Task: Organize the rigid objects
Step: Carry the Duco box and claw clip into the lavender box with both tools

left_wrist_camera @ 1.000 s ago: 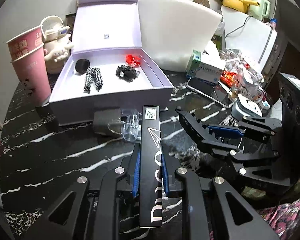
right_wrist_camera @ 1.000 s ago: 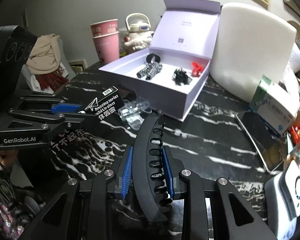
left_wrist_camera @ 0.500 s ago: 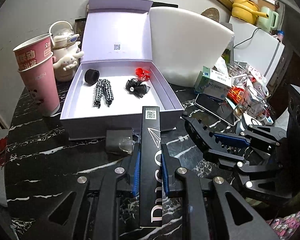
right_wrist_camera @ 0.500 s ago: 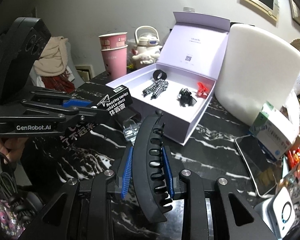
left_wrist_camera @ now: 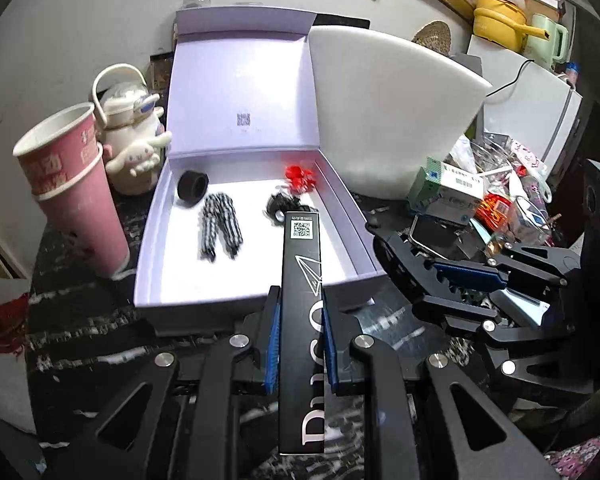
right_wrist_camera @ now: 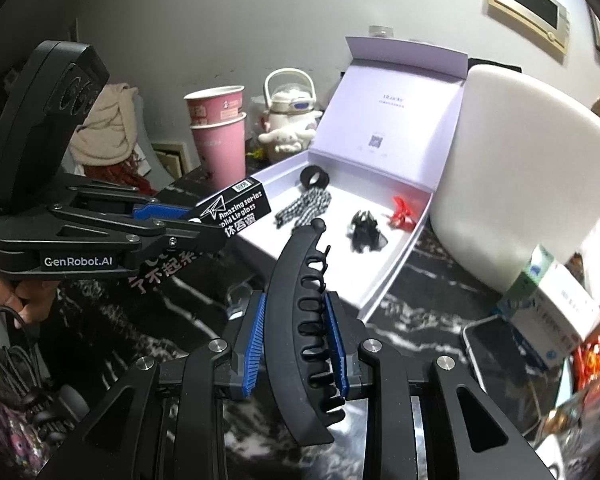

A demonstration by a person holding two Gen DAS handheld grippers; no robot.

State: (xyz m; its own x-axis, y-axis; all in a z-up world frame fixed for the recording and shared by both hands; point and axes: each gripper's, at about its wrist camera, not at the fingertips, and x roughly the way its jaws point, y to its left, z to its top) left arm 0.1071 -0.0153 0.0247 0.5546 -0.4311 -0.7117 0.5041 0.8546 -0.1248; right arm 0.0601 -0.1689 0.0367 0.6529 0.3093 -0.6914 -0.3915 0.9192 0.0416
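My left gripper point(left_wrist_camera: 300, 344) is shut on a long black lip gloss box point(left_wrist_camera: 302, 300), whose far end reaches over the front wall of the open lilac gift box point(left_wrist_camera: 244, 304). My right gripper point(right_wrist_camera: 294, 340) is shut on a curved black hair clip point(right_wrist_camera: 300, 320), held just short of the gift box point(right_wrist_camera: 384, 288). Inside the box lie a black ring point(left_wrist_camera: 193, 187), a checked hair tie point(left_wrist_camera: 219, 226), a black bow clip point(left_wrist_camera: 278, 206) and a red clip point(left_wrist_camera: 300, 174). The left gripper point(right_wrist_camera: 180, 216) with its lip gloss box point(right_wrist_camera: 236, 210) appears at the left of the right wrist view.
Stacked pink paper cups point(left_wrist_camera: 72, 184) and a white character bottle point(left_wrist_camera: 132, 140) stand left of the box. A white foam block point(left_wrist_camera: 388, 108) sits behind it on the right. A phone point(right_wrist_camera: 504, 360), a green-white carton point(right_wrist_camera: 556, 300) and wrapped clutter crowd the right side of the black marble table point(left_wrist_camera: 84, 336).
Both grippers have risen and moved toward the gift box, still holding their items. The lip gloss box end now overlaps the box's front wall; the clear case and dark pouch have dropped out of sight.
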